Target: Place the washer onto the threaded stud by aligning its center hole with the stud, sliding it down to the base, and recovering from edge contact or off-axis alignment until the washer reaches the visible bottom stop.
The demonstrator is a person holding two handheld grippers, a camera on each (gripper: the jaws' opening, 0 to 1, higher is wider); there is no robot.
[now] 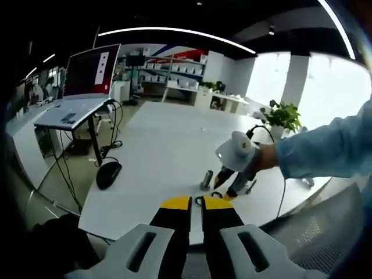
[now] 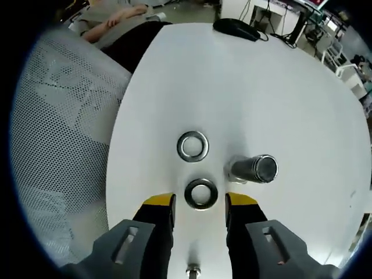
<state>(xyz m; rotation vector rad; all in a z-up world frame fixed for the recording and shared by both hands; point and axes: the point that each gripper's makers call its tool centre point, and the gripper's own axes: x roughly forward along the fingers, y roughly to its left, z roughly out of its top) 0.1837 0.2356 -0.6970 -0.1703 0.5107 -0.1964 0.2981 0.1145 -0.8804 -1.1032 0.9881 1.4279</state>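
1. in the right gripper view, the right gripper (image 2: 199, 203) points down at the white table (image 2: 302, 116), its two yellow-tipped jaws spread apart with nothing clamped between them.
2. a dark washer (image 2: 201, 193) lies flat on the table in the gap between those jaw tips; whether the tips touch it cannot be told.
3. a second, brighter washer (image 2: 193, 146) lies flat just beyond the first, apart from it.
4. the threaded stud (image 2: 253, 168) stands upright on the table to the right of the two washers, bare, close to the right jaw tip but clear of it.
5. in the left gripper view, the left gripper (image 1: 196, 204) sits low over the near table edge, roughly level, jaws almost together with a thin slit between and gripping nothing.
6. the same view shows a hand (image 1: 263, 157) in a light blue sleeve (image 1: 325, 148) reaching in from the right, tilting the other gripper steeply down beside the stud.
7. a black mouse (image 1: 108, 173) lies at the table's left edge, with a laptop (image 1: 81, 93) on a stand behind.
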